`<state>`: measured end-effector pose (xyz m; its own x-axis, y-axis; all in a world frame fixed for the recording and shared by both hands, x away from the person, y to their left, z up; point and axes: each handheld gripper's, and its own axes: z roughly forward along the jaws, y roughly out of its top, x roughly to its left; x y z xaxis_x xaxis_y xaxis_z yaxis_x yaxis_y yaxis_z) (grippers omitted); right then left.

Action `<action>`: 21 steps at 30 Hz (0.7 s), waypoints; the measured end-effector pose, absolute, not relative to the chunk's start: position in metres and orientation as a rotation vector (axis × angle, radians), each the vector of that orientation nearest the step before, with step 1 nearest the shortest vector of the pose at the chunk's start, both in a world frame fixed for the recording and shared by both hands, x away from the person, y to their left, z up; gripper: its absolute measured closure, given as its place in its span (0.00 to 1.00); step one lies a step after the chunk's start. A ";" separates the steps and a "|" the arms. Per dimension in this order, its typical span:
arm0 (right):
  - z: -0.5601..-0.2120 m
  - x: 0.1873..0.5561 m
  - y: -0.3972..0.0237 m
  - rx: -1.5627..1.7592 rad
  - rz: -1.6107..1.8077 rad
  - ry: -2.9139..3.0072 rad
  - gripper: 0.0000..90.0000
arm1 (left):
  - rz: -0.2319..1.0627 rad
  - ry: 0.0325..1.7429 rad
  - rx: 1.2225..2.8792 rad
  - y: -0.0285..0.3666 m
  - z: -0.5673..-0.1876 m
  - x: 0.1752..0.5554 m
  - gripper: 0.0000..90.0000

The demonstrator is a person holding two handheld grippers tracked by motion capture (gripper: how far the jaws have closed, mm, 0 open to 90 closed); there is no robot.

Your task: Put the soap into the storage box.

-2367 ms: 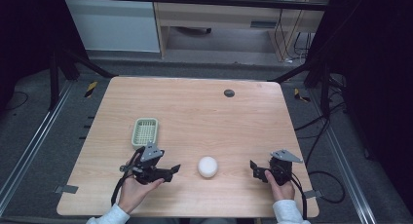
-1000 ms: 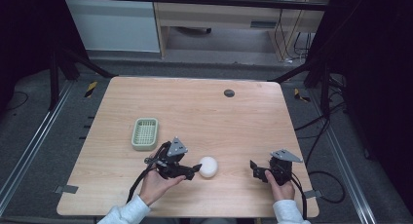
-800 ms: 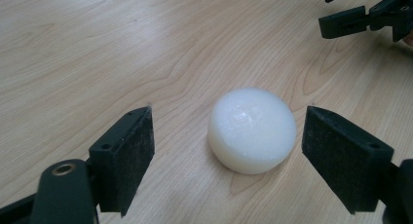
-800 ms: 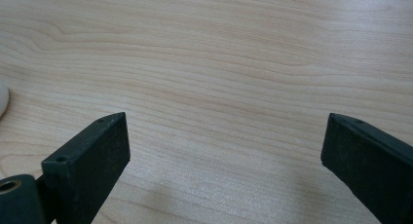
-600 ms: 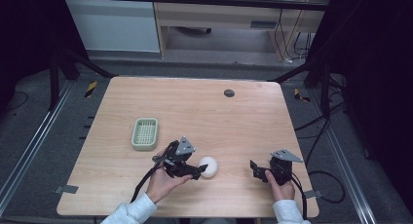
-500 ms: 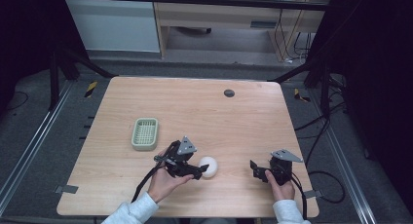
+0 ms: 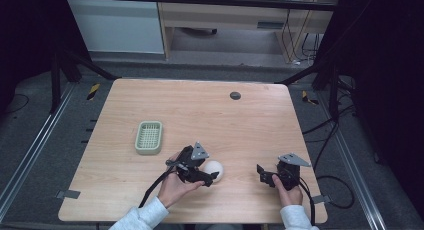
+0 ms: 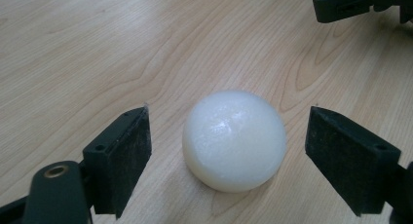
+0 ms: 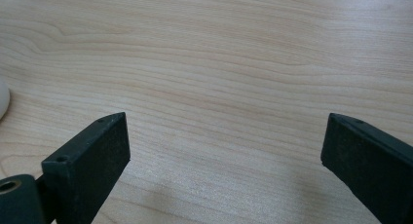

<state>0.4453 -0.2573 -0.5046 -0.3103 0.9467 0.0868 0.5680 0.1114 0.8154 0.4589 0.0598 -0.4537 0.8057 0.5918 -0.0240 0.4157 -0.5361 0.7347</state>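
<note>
A white rounded soap-like ball (image 7: 214, 169) (image 8: 234, 139) rests on the wooden table (image 7: 200, 110) near its front edge. My left gripper (image 7: 209, 176) (image 8: 229, 151) is open, its two black jaws standing on either side of the ball with gaps on both sides, not touching it. My right gripper (image 7: 264, 175) (image 9: 224, 156) is open low over bare wood at the front right, nothing between its jaws. The ball's edge (image 9: 2, 100) shows at the far left of the right gripper view. The right gripper's jaw tip (image 8: 341, 5) appears at the top right of the left gripper view.
A pale green slotted tray (image 7: 149, 137) lies on the table to the left of the ball. A small dark round disc (image 7: 235, 95) sits near the table's far right. Cables trail from both grippers off the front edge.
My left gripper has moved right from beside the green tray to the white ball, and its open jaws now straddle it. The right gripper has stayed in place.
</note>
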 end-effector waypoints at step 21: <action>-0.505 0.446 -0.257 1.446 1.073 1.940 0.05 | 0.302 0.729 2.294 0.047 -0.467 0.464 0.16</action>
<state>0.4463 -0.2574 -0.5053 -0.3187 0.9454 0.0682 0.5604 0.1299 0.8180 0.4638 0.0468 -0.4668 0.8142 0.5805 0.0094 0.4169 -0.5959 0.6864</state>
